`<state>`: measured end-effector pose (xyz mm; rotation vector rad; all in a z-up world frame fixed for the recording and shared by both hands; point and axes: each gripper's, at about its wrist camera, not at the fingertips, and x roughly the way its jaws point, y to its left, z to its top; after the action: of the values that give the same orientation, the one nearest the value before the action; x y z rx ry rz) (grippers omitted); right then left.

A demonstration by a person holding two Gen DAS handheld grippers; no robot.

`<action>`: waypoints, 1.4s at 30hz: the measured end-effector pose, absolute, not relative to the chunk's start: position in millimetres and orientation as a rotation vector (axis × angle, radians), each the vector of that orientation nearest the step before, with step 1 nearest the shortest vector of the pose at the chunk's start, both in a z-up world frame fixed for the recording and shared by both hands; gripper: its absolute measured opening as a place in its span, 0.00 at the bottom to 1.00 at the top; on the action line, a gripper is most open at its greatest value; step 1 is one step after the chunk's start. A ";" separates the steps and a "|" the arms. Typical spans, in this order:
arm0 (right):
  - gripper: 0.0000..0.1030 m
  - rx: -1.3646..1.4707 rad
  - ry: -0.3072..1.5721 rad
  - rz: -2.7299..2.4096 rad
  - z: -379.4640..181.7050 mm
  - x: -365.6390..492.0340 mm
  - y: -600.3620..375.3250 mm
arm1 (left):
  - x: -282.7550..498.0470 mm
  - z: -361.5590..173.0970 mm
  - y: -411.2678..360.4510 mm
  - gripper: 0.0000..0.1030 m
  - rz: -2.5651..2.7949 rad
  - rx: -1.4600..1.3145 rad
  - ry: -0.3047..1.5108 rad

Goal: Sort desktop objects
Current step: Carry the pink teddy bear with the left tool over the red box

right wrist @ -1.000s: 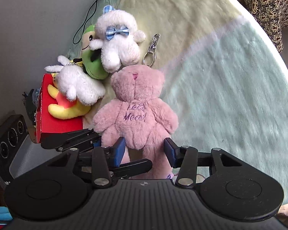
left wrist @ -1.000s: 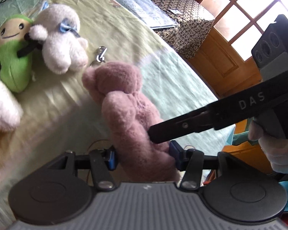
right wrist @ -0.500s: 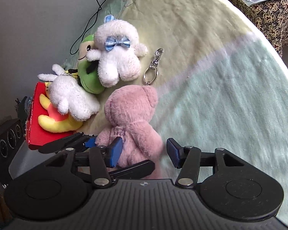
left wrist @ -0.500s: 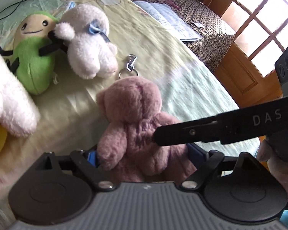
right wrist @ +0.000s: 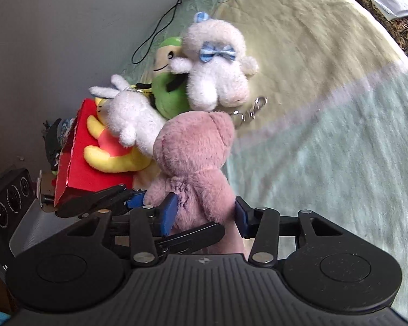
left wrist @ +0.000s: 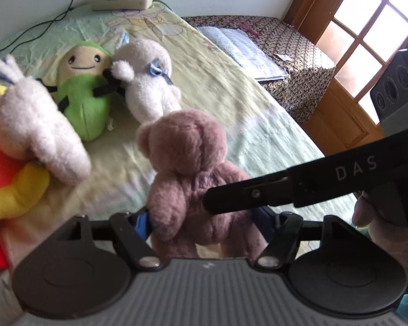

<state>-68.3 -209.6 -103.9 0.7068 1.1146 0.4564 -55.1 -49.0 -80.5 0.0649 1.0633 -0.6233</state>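
1. The pink teddy bear [left wrist: 187, 174] sits upright on the pale green bedsheet [left wrist: 263, 135], just in front of the other plush toys.
2. The left gripper [left wrist: 201, 221] is closing around the bear's legs, blue pads at either side.
3. The right gripper [right wrist: 204, 212] is closing too, pads pressing the bear's body.
4. A white plush with a blue bow [right wrist: 217, 68] lies just behind.

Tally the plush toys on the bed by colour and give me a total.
Pink: 1, the teddy bear
White: 2, the bow-tie plush and the long-eared rabbit
Green: 1, the smiling plush
Yellow and red: 1, the plush under the rabbit
Total: 5
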 end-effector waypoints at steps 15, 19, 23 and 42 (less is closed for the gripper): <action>0.45 0.575 1.027 0.734 -33.3 -61.4 -80.9 | -97.5 -6.7 96.9 0.69 -0.564 0.001 0.892; 0.45 0.553 0.970 0.750 -13.7 -57.9 -40.2 | -102.8 11.3 137.7 0.70 -0.559 -0.022 0.833; 0.45 0.547 0.915 0.767 0.1 -48.7 -4.9 | -104.3 23.6 176.6 0.70 -0.547 -0.051 0.781; 0.46 0.420 0.832 0.663 4.9 33.0 100.5 | -18.8 15.0 279.8 0.72 -0.492 -0.094 0.738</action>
<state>33.0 100.5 4.9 0.4198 0.8322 0.6628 -18.8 279.8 15.0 -0.0942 0.7375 -0.4924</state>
